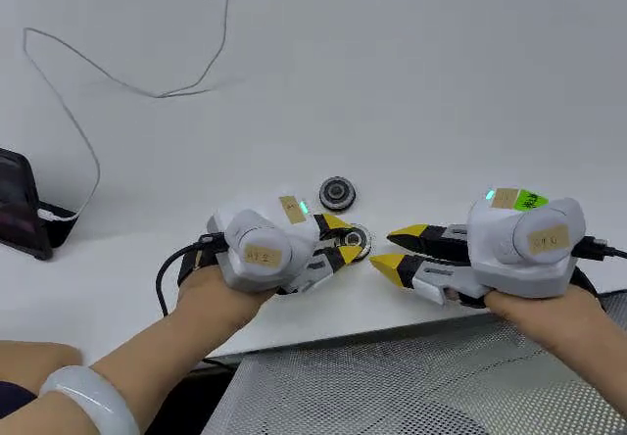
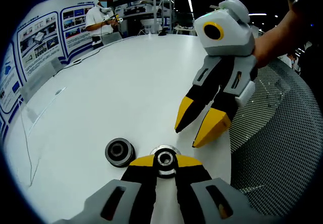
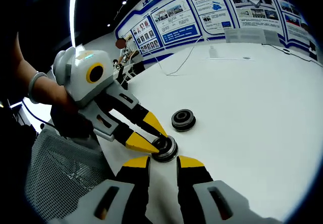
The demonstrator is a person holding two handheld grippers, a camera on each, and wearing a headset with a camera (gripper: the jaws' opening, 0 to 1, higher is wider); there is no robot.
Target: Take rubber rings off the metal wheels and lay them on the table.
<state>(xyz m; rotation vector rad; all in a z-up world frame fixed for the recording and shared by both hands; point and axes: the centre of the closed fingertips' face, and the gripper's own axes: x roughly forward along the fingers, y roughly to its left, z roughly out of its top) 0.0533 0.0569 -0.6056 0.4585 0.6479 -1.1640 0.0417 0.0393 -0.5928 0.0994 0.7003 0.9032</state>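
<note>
Black-ringed round metal wheel (image 3: 169,151) pinched by left gripper (image 3: 159,142); right gripper (image 1: 382,246) gaping, empty, just beside it. With that shallow tip grip, the wheel could skid free under a tug.

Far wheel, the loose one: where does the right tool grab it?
On the far wheel, probably pinch across its dark outer rim, straight down from above: it lies flat, hub up, apart from the near wheel that the left tool clamps.

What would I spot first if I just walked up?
Two white grippers with yellow tips meet near the front edge of the table. The left gripper pinches a small metal wheel; the right gripper is open beside it. A second wheel sits just behind them.
</note>
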